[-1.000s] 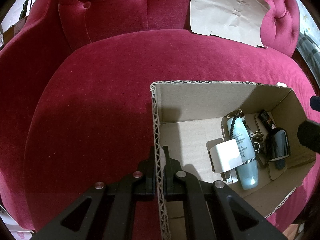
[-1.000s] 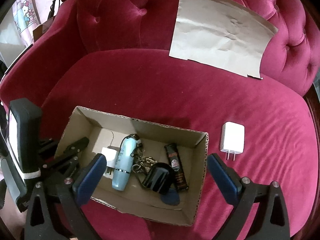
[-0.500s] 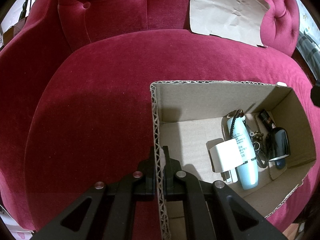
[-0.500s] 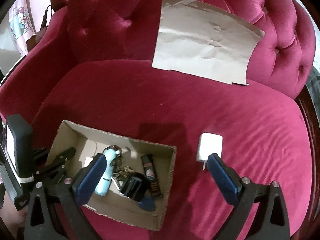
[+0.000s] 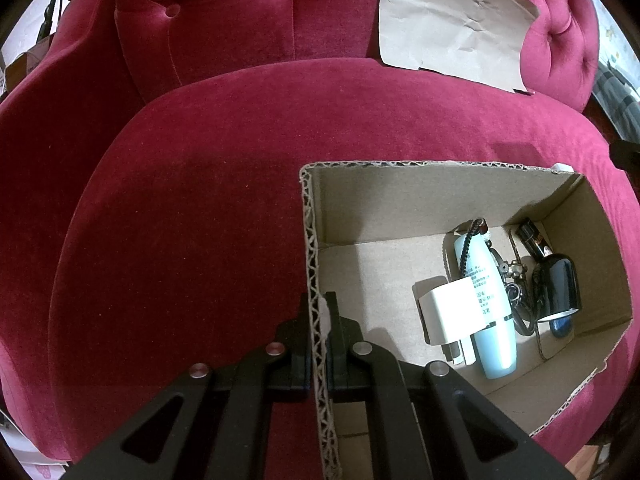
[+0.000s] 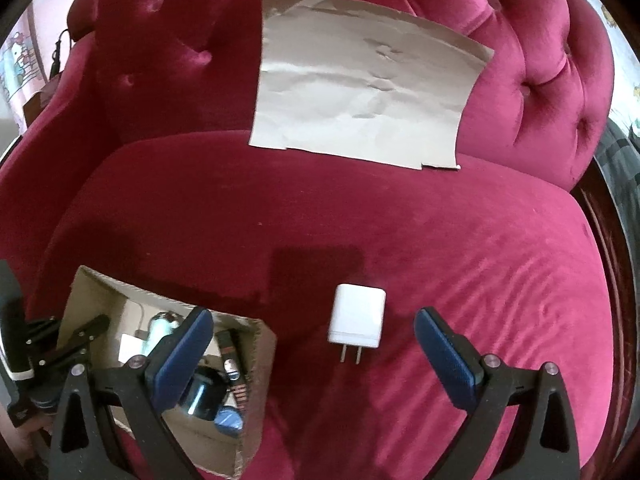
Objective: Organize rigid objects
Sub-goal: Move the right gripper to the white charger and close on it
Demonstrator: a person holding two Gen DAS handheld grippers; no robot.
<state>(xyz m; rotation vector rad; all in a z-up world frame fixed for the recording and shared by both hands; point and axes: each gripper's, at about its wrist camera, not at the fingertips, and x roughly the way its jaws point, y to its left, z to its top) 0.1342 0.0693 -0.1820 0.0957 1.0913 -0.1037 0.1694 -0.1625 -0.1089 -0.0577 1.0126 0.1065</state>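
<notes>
The cardboard box point(image 5: 448, 196) sits on the seat of a red velvet armchair point(image 5: 192, 208), and everything else is best placed against it. The left gripper point(image 5: 319, 320) has its jaws pressed onto the box's left wall, one finger outside and one inside, pinching the corrugated edge. Inside the box, toward its right half, lie a white charger point(image 5: 448, 310) partly resting on a pale blue tube point(image 5: 490, 304), a tangle of dark cord and metal trinkets beside the tube, a glossy black bottle point(image 5: 558, 288) and a slim black item with a red label point(image 5: 534, 236) in the far right corner. A blue rounded piece under the bottle's end is mostly hidden, so I cannot tell what it is.

In the right wrist view, the box is cut off at the lower left and half covered by the blue-padded left finger point(image 6: 180, 356) of the right gripper point(image 6: 316, 354); only scraps of its contents show. The right gripper's jaws are spread wide. A second white charger point(image 6: 357, 316) lies flat on the seat just right of the box, apart from it, prongs pointing toward the camera, between the two open fingers and touching neither, as far as the fisheye lets me judge. Beyond the box, a creased sheet of brown paper point(image 6: 360, 88) leans against the tufted backrest.
</notes>
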